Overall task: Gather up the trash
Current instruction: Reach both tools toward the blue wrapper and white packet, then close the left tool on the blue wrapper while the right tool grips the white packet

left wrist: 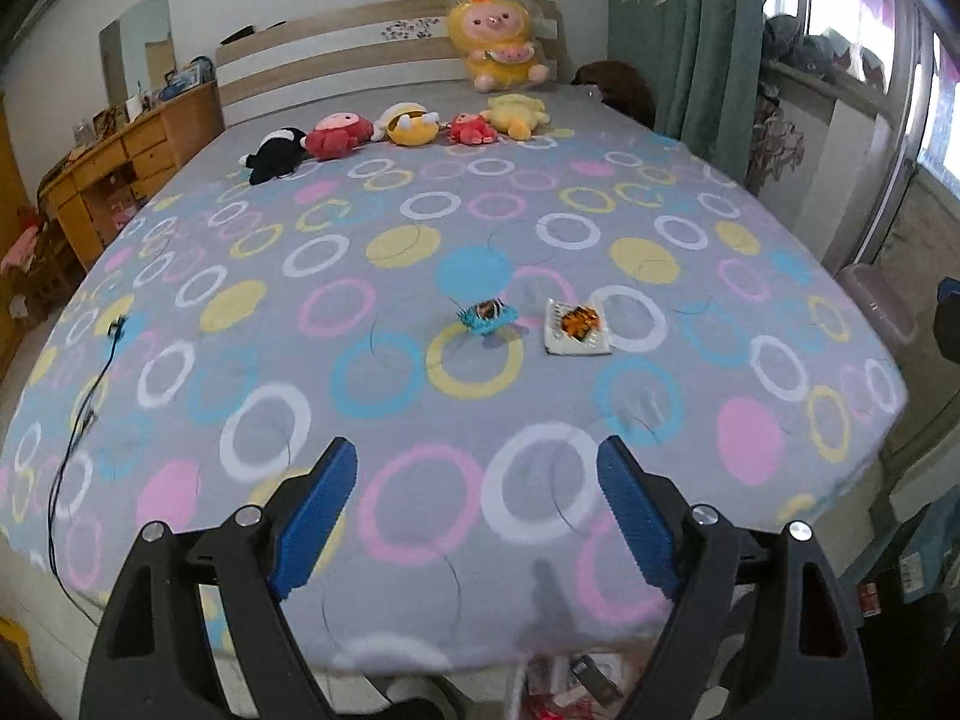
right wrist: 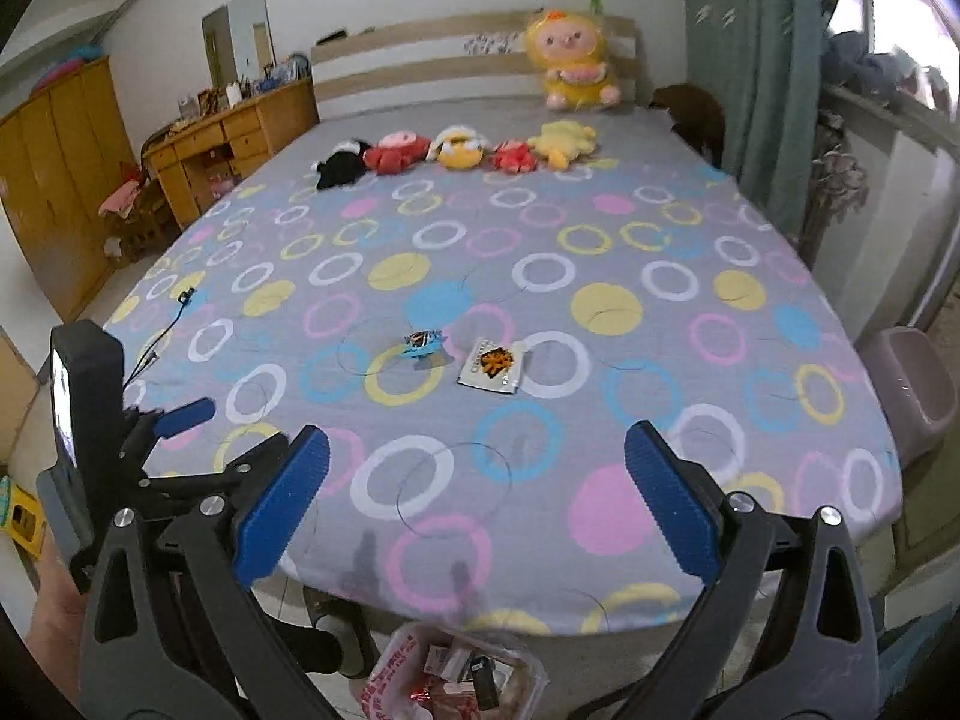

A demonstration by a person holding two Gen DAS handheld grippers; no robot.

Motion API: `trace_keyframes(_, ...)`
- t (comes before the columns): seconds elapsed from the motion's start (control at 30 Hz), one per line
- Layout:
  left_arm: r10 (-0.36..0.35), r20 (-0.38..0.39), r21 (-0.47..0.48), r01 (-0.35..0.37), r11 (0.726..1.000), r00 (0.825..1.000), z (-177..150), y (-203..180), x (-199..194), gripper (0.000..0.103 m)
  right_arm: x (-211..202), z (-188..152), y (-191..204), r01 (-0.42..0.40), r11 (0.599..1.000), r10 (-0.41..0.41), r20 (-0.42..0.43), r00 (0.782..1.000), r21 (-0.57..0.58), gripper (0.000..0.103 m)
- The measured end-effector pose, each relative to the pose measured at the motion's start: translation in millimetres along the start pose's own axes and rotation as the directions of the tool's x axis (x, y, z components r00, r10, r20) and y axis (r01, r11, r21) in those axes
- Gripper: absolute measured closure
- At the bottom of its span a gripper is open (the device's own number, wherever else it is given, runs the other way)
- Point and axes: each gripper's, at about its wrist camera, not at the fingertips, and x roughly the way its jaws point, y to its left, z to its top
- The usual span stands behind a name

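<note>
Big bed (left wrist: 420, 396) w/ ringed grey sheet fills both views; row of soft toys (left wrist: 402, 129) at far end by headboard, larger yellow one (left wrist: 495, 39) propped behind; wooden desk (left wrist: 126, 162) far left, curtain (left wrist: 690, 30) far right; pinkish bin (right wrist: 921, 387) on floor at right edge of bed; plastic bag (right wrist: 456, 675) on floor at near edge, already holding some wrappers, so prob. part of the trash collected.

Left on bed, mid-sheet: white snack packet (left wrist: 576, 327) lying flat, and just left of it, close but apart, a crumpled blue wrapper (left wrist: 489, 315); thin black cable (left wrist: 84, 402) along left edge, likely not trash.

Left claw (left wrist: 477, 510) released, blue pads wide apart, nothing between; right claw (right wrist: 477, 501) likewise spread and empty; both hover over near edge, well short of the two pieces.

Judgement: partly done; two pieces to pick up and drop in bag.
</note>
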Motion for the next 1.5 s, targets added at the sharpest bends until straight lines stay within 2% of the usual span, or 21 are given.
trace_keyframes(0.27, -0.053, -0.077, -0.012, 0.052, 0.999, 0.996, 43, 8, 94, 0.023, 119, 44, -8, 0.006, 0.998, 0.002, -0.152, 0.988, 0.056, 0.007)
trace_keyframes(0.37, -0.071, -0.119, -0.063, 0.064, 0.996, 0.990, 55, 13, 134, 0.023, 166, 49, -19, 0.038, 0.996, -0.019, -0.210, 0.978, 0.085, 0.007)
trace_keyframes(0.57, -0.081, -0.182, -0.169, 0.050, 0.984, 0.980, 78, 25, 202, 0.023, 250, 53, -42, 0.066, 0.982, -0.009, -0.305, 0.952, 0.176, 0.007)
trace_keyframes(0.73, -0.056, -0.220, -0.186, 0.014, 0.982, 0.974, 90, 27, 241, 0.023, 296, 49, -56, 0.107, 0.972, -0.028, -0.348, 0.937, 0.209, 0.007)
trace_keyframes(0.87, -0.035, -0.247, -0.196, -0.015, 0.980, 0.968, 93, 28, 265, 0.023, 317, 48, -66, 0.124, 0.958, -0.024, -0.359, 0.933, 0.258, 0.007)
trace_keyframes(1.0, -0.062, -0.262, -0.216, 0.004, 0.976, 0.963, 98, 26, 279, 0.023, 330, 40, -68, 0.123, 0.954, -0.014, -0.368, 0.930, 0.274, 0.007)
trace_keyframes(1.1, -0.098, -0.262, -0.273, 0.023, 0.962, 0.960, 99, 32, 282, 0.023, 330, 33, -72, 0.116, 0.949, -0.009, -0.342, 0.940, 0.293, 0.007)
trace_keyframes(1.3, -0.110, -0.252, -0.255, 0.043, 0.966, 0.961, 109, 25, 283, 0.023, 330, 30, -67, 0.090, 0.970, -0.014, -0.316, 0.949, 0.227, 0.007)
trace_keyframes(1.5, -0.136, -0.306, -0.279, 0.048, 0.959, 0.942, 101, 20, 299, 0.023, 342, 27, -59, 0.078, 0.976, -0.012, -0.313, 0.950, 0.202, 0.007)
